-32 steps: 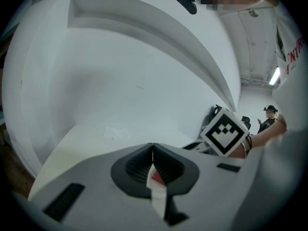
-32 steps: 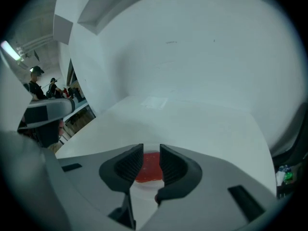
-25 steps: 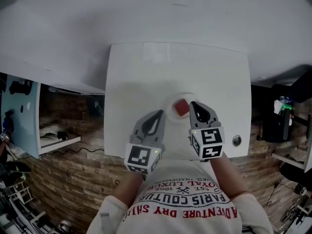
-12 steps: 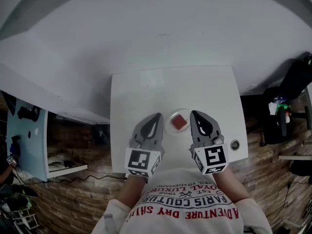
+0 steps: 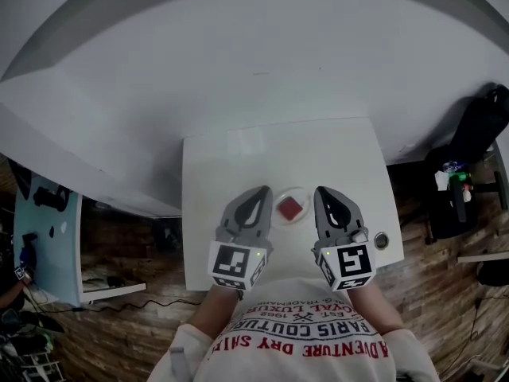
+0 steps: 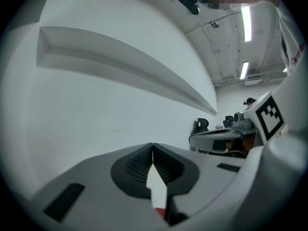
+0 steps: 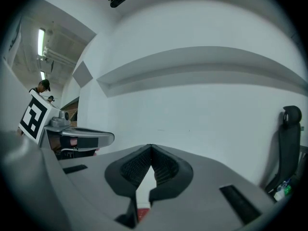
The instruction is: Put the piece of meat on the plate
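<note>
A red square piece of meat [image 5: 291, 208] lies on a small round white plate [image 5: 277, 215] on the white table [image 5: 215, 165], seen in the head view. My left gripper [image 5: 261, 191] hangs above the table just left of the plate, jaws shut and empty. My right gripper [image 5: 321, 192] hangs just right of the plate, also shut with nothing held. In the left gripper view the shut tips [image 6: 152, 145] point level at the white wall, a sliver of red showing below them. The right gripper view shows the same: shut tips [image 7: 151, 146] against the wall.
A small round metal fitting [image 5: 382, 241] sits near the table's right front corner. A black bag or chair [image 5: 477, 130] stands to the right, a light-blue board [image 5: 48, 237] to the left. The white wall with a ledge [image 7: 192, 71] is straight ahead.
Both grippers have risen above the table and tipped up toward level. The table, plate and meat look smaller and farther below. The meat stays on the plate.
</note>
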